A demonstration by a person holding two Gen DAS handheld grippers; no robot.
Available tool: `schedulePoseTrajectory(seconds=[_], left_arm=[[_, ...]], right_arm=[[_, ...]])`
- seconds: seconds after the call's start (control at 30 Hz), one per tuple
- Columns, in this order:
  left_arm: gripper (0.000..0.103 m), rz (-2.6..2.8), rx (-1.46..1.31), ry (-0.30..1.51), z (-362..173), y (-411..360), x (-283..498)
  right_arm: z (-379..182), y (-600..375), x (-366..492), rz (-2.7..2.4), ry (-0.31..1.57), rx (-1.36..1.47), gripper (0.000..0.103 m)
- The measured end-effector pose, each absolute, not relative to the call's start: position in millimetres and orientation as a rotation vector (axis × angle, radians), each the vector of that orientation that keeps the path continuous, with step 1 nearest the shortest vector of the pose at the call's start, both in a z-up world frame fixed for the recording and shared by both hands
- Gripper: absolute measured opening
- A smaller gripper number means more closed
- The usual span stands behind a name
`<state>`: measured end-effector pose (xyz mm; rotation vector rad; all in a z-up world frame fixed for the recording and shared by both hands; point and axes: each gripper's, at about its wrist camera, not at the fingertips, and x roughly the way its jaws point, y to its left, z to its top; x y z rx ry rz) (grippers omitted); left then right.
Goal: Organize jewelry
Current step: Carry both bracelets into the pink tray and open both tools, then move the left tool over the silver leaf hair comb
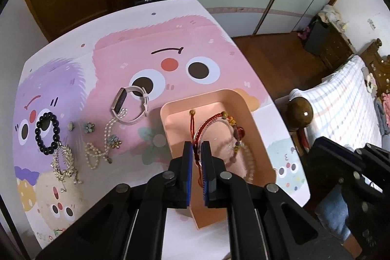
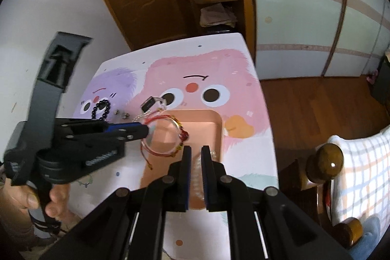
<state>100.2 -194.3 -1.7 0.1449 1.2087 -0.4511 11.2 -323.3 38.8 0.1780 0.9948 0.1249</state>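
A peach tray [image 1: 258, 128] lies on the cartoon table mat; it also shows in the right wrist view [image 2: 217, 128]. My left gripper [image 1: 197, 145] is shut on a red braided cord bracelet [image 1: 210, 120] and holds it, with a clear bangle, over the tray; the bracelet [image 2: 168, 117] hangs from the left gripper [image 2: 147, 129] in the right wrist view. A pale bead bracelet [image 1: 249, 160] lies in the tray. My right gripper [image 2: 195, 150] hovers over the tray's near end, nearly shut, with nothing clearly held.
Left of the tray on the mat lie a white smartwatch [image 1: 129, 101], a black bead bracelet [image 1: 46, 133], a pearl necklace [image 1: 102, 145], a silver chain [image 1: 64, 162] and small flower pieces [image 1: 89, 127]. A bed [image 1: 341, 104] stands to the right.
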Motion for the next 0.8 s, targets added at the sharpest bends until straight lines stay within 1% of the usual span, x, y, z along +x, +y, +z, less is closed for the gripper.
schedulePoseTrajectory(seconds=[0.1, 0.2, 0.27, 0.3, 0.33, 0.37, 0.43, 0.7, 0.73, 0.77, 0.8], left_arm=[[0.005, -0.445, 0.159, 1.219, -6, -194, 102], [0.013, -0.445, 0.169, 1.215, -4, -195, 101], [0.027, -0.443, 0.178, 1.206, 0, -197, 100], [0.03, -0.442, 0.181, 1.193, 4, -197, 99], [0.04, -0.443, 0.183, 1.186, 6, -197, 99], [0.054, -0.442, 0.186, 1.176, 11, -197, 99], [0.064, -0.436, 0.191, 1.157, 19, -197, 98], [0.066, -0.437, 0.239, 1.069, 76, -189, 89], [0.069, -0.436, 0.242, 1.059, 82, -188, 88], [0.075, -0.428, 0.244, 1.043, 92, -183, 86], [0.077, -0.424, 0.243, 1.034, 97, -180, 85]], right_arm=[[37, -318, 15, 0.161, 1.014, 0.206, 0.008], [41, -315, 16, 0.168, 1.015, 0.209, 0.008], [49, -314, 16, 0.172, 1.007, 0.206, 0.008], [53, -314, 16, 0.174, 1.001, 0.204, 0.008], [59, -314, 15, 0.174, 0.992, 0.201, 0.008], [67, -314, 13, 0.177, 0.977, 0.195, 0.008], [80, -314, 11, 0.178, 0.955, 0.183, 0.008], [155, -307, 6, 0.231, 0.855, 0.173, 0.009], [162, -307, 7, 0.236, 0.847, 0.174, 0.013], [172, -306, 7, 0.243, 0.831, 0.178, 0.021], [179, -305, 6, 0.248, 0.819, 0.182, 0.026]])
